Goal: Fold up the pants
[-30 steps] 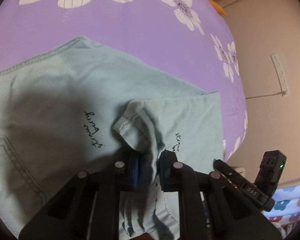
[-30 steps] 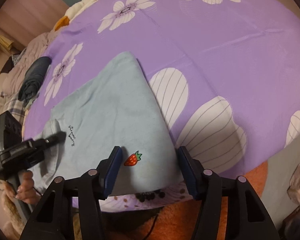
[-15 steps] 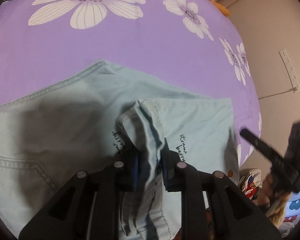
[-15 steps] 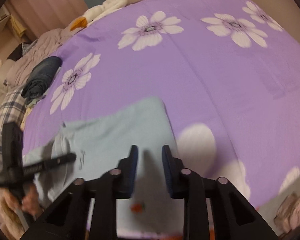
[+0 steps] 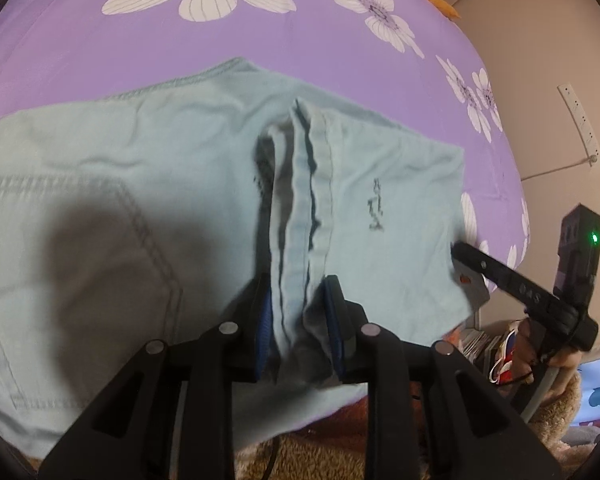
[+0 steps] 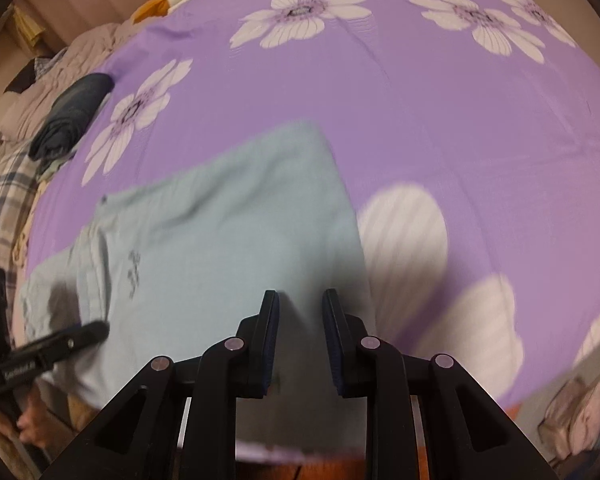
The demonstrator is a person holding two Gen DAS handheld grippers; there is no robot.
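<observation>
Pale blue pants (image 5: 148, 184) lie on a purple flowered bedsheet (image 5: 140, 56). My left gripper (image 5: 298, 304) is shut on a bunched fold of the pants' edge (image 5: 300, 200), held raised above the flat part. In the right wrist view the pants (image 6: 228, 232) lie spread out. My right gripper (image 6: 298, 308) has its jaws narrowed with a small gap, over the pants' near edge; I cannot tell if cloth is between them. It also shows in the left wrist view (image 5: 484, 268), at the pants' right corner.
A dark folded garment (image 6: 72, 112) and plaid cloth (image 6: 4, 200) lie at the bed's left side. A beige wall with a power strip (image 5: 580, 120) is to the right. A brown fuzzy rug (image 5: 308, 452) lies below the bed edge.
My right gripper's jaws went from wide open to nearly shut as it moved over the pants' near edge. My left gripper pulled the pinched fold forward; it now stands straighter.
</observation>
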